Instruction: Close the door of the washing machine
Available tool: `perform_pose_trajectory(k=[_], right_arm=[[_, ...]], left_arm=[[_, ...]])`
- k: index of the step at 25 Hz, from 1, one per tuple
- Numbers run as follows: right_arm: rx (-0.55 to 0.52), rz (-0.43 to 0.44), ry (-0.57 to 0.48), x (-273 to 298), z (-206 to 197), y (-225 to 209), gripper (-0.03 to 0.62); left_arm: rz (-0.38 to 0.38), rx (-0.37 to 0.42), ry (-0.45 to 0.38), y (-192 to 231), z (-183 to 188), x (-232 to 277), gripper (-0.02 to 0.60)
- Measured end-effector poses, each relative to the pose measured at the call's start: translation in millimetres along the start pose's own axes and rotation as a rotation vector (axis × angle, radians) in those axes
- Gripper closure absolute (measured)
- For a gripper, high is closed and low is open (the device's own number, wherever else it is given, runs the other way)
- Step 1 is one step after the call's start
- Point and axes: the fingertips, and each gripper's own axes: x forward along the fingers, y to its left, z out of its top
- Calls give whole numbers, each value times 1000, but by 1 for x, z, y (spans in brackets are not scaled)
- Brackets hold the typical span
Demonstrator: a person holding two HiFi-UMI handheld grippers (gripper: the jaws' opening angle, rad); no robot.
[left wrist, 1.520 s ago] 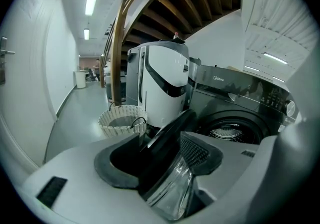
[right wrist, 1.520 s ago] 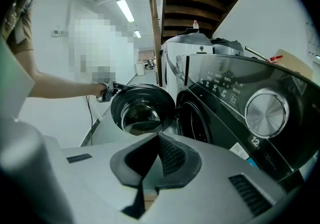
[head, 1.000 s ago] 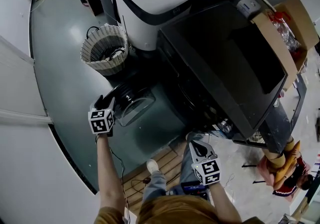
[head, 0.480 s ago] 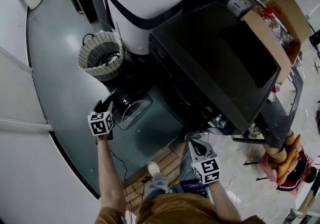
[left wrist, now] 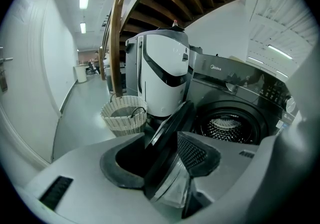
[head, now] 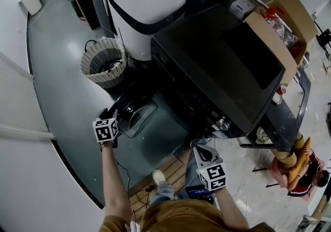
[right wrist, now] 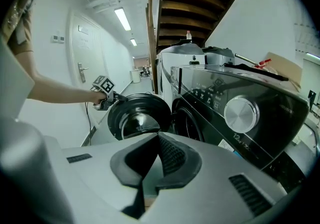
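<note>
The black front-loading washing machine (head: 217, 65) has its round glass door (head: 137, 114) swung wide open to the left. My left gripper (head: 114, 112) is at the door's outer edge. In the left gripper view the dark door rim (left wrist: 170, 138) runs between the two pads. Those jaws (left wrist: 160, 160) have just been closing, and both pads now lie against the rim. The steel drum (left wrist: 230, 125) shows behind. My right gripper (head: 202, 149) hangs shut and empty, low in front of the machine. Its view takes in the open door (right wrist: 137, 115) and the left gripper (right wrist: 107, 97).
A wicker basket (head: 103, 60) stands on the floor just beyond the door. A tall white appliance (head: 147, 3) is behind the basket. An open cardboard box (head: 282, 16) sits at the machine's right. A white wall runs along the left, and the person's shoe (head: 158, 175) is below.
The head view has drifted a little. The left gripper stays at the door's rim and the door keeps the same angle. The right gripper has barely shifted.
</note>
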Motion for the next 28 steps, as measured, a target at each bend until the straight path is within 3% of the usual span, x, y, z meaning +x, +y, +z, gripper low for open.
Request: perform_pose_trajectory(k=[28], right_arm=[[12, -15, -67, -41, 0, -5, 583]], left_arm=[[-32, 56, 79, -50, -27, -21, 411]])
